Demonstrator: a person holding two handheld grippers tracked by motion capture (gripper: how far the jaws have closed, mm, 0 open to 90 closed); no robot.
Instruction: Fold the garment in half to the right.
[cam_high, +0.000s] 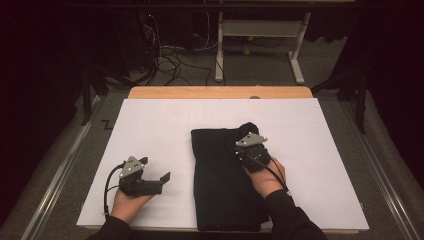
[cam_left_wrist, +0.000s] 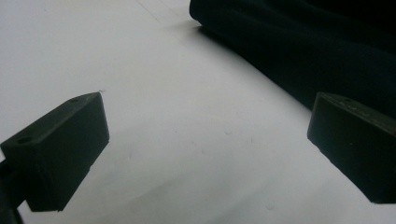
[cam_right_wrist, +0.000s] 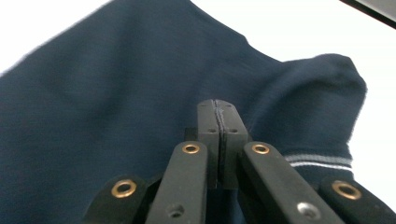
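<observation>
On the white sheet (cam_high: 150, 130) covering the desk (cam_high: 220, 92) lies a folded dark garment (cam_high: 225, 185): soft, light, limp; judged best pinched at an edge. Right gripper (cam_right_wrist: 218, 112), jaws pressed together, rests on its raised corner. Left gripper (cam_left_wrist: 205, 140), spread, hovers beside it.

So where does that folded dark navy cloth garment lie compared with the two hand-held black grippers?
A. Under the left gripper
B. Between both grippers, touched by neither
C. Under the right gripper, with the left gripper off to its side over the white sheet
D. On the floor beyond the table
C: the right gripper sits over the folded dark navy garment, while the left gripper is beside it over the white sheet.
</observation>
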